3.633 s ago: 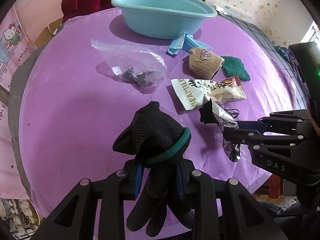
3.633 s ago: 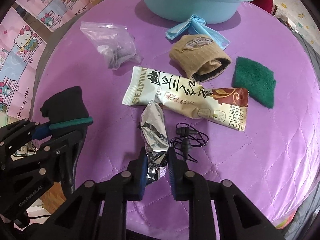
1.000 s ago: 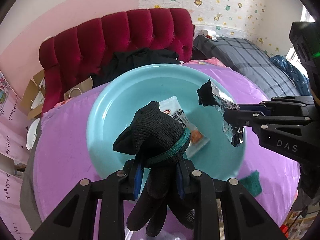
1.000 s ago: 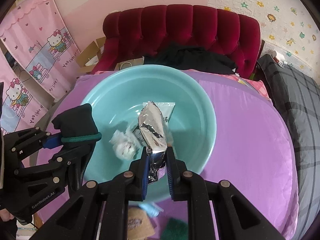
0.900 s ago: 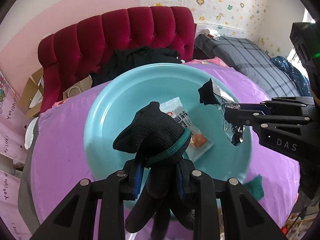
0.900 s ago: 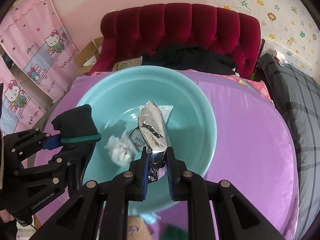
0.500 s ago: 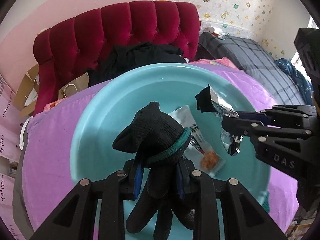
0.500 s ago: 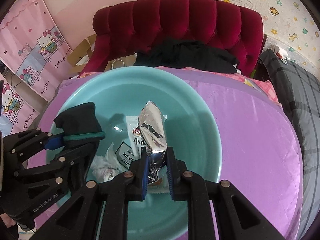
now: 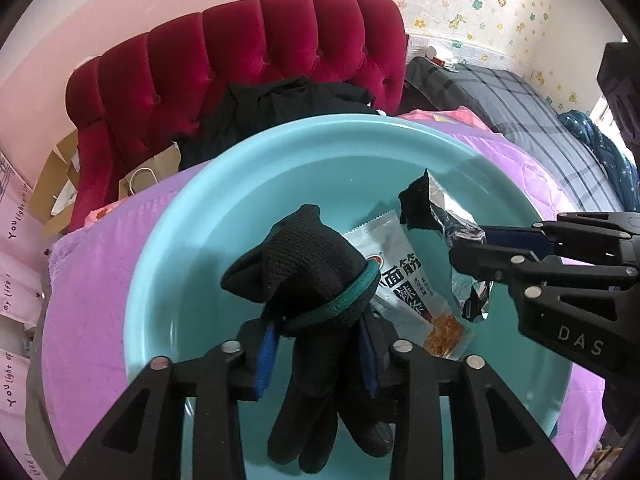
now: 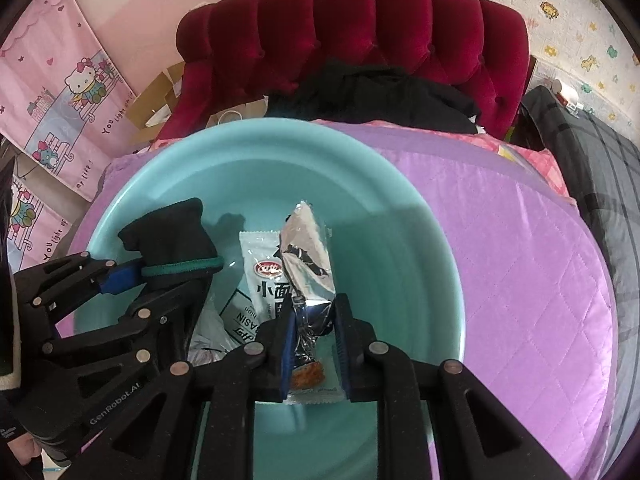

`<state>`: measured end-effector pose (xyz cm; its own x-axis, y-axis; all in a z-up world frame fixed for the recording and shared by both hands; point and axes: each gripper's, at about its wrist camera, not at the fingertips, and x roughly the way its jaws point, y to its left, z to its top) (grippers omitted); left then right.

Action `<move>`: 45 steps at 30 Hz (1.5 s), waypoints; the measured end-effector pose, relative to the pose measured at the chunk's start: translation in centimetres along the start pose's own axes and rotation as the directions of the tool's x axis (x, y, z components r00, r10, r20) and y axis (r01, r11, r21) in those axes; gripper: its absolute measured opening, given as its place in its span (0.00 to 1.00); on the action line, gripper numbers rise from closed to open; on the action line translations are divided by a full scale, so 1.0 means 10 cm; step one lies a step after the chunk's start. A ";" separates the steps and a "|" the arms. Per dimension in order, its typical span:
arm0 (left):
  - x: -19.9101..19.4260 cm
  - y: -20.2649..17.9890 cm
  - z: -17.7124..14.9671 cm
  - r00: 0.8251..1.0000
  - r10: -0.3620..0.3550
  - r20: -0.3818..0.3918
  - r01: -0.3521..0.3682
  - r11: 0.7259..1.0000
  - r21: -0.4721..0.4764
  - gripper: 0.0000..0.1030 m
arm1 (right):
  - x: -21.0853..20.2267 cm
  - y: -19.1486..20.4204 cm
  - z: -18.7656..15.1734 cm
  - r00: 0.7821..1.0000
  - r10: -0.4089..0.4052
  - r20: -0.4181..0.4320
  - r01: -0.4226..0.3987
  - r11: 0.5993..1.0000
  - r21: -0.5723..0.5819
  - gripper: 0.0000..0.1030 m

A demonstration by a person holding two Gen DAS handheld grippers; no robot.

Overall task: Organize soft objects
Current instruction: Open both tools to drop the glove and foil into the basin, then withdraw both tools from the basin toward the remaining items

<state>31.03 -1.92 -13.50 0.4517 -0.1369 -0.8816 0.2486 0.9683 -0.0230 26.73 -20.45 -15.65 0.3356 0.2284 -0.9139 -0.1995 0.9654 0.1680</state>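
Purple quilt, teal basin holding snack packets; jaws opening: left gripper round glove, right gripper round foil pack

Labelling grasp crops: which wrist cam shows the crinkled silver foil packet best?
Right wrist view: the crinkled silver foil packet stands centred, full face, between the opening jaws of the right gripper, over the teal plastic basin. Left wrist view shows it edge-on at the side, partly hidden by that gripper.

One basin, one glove, two snack packets (one foil).
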 end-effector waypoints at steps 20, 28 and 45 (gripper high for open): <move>-0.51 -0.01 -0.21 0.994 0.070 0.081 -0.070 0.998 -0.009 1.00 | -0.51 0.10 -0.16 0.995 -0.034 0.093 0.033 0.999 0.015 1.00; -0.86 -0.10 -0.46 0.991 0.090 0.097 -0.091 0.996 0.013 1.00 | -0.85 0.12 -0.43 0.993 -0.037 0.109 0.036 0.999 0.011 1.00; -1.48 -0.26 -1.15 0.983 0.104 0.150 -0.108 0.994 0.017 1.00 | -1.38 0.19 -1.17 0.992 -0.057 0.112 0.057 0.998 0.007 1.00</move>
<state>13.83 0.01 -5.80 0.5989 -0.0655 -0.7982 0.2129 0.9738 0.0799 10.97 -23.20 -7.04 0.4478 0.1854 -0.8747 -0.1735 0.9777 0.1184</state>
